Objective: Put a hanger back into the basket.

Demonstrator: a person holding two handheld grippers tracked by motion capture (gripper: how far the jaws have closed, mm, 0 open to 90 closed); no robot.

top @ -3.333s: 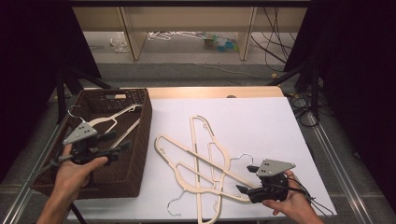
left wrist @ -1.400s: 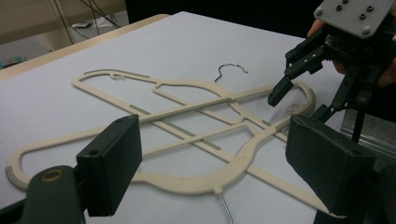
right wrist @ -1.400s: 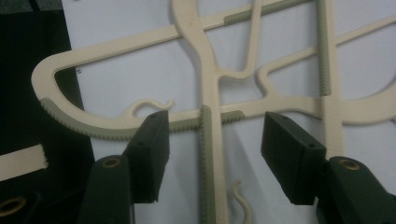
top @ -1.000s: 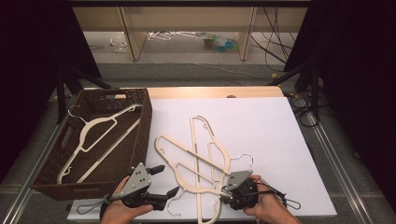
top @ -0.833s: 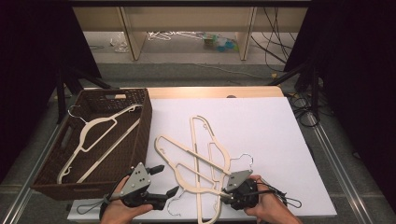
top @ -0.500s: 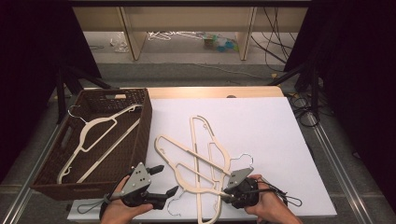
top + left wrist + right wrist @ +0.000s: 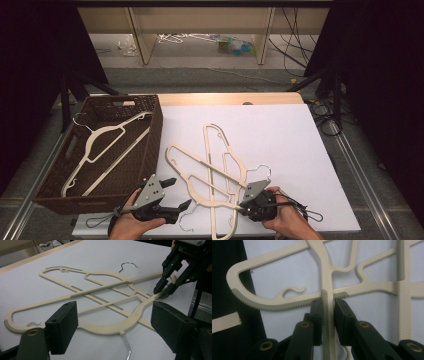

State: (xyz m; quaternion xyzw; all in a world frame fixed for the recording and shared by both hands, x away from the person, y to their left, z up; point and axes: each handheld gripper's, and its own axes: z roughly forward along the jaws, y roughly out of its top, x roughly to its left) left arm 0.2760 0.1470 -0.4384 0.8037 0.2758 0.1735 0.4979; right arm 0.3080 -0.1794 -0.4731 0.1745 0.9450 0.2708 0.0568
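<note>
A cream hanger is being clamped by the right hand-held gripper, whose jaws have just been closing; its ribbed grey arm is being pinched between the pads. This hanger is lying crossed in a pile of hangers on the white bench, near the front edge. The left hand-held gripper is being held with jaws apart, gripping nothing, just beside the wicker basket.

Overhead forward-down view; two close gripper-mounted views
</note>
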